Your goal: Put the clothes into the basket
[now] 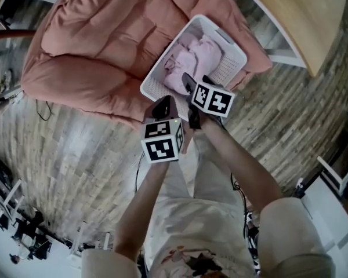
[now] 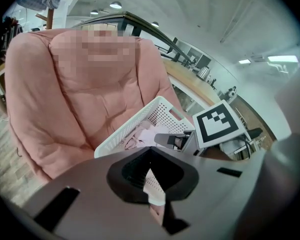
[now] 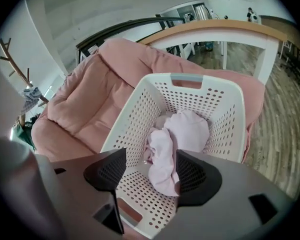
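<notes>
Okay, right gripper point(image 3: 151, 170) had its jaws apart, nothing clamped. Seen through the gap between them, lower down, the crumpled pale pink clothes point(image 3: 182, 134) lay inside the white perforated plastic basket point(image 3: 135, 119), bunched toward the right-hand jaw's side; contact with that pad couldn't be told. Left gripper point(image 2: 150, 155) had its jaws closed tip to tip, only a thin wedge of gap behind the tips and no cloth pinched in it. Beyond the left jaws and slightly to their right sat the same basket, with the right gripper's marker cube further right. Basket rested on the big salmon-pink padded cushion point(image 1: 98, 45), which spread out past both pairs of jaws. Both grippers hung over the basket's near rim.
</notes>
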Tool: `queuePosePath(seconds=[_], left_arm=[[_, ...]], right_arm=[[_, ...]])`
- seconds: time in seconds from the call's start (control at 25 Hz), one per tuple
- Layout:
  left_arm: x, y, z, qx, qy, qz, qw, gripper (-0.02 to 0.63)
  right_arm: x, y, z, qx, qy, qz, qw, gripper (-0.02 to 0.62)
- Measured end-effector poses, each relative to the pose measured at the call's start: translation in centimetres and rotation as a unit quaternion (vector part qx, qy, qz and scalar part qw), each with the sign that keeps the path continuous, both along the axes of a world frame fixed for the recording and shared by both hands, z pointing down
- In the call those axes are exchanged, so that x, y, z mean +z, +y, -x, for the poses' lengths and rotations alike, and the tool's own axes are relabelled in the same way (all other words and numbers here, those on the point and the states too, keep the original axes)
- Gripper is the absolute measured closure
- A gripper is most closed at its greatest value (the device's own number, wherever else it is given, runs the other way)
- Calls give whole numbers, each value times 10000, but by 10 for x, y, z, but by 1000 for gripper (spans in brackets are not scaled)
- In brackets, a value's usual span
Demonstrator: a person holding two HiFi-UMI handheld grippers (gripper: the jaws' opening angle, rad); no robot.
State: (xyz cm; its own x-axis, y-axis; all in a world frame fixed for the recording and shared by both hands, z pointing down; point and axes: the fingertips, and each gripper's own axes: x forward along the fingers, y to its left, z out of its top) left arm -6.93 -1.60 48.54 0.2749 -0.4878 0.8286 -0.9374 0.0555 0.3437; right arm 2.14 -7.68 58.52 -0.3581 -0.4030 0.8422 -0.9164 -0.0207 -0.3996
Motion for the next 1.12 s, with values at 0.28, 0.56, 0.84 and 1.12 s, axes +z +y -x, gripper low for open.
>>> queuePosePath(seconds=[0.28, 0.56, 0.84, 1.12], left_arm=[[-20, 13, -6, -32, -33, -96, 9999, 606], [-45, 23, -8, -108, -37, -183, 9998, 606], [-63, 28, -5, -150, -25, -263, 9995, 606], [-95, 29, -4, -209, -15, -429, 9989, 606]], right_arm=[[-24, 4, -9, -157, 173, 54, 9997, 484], [-45, 14, -12, -227, -137, 268, 9993, 525], [-73, 23, -3, -628, -341, 272, 9971, 526], [-119, 32, 6, -1189, -535, 109, 9914, 531]])
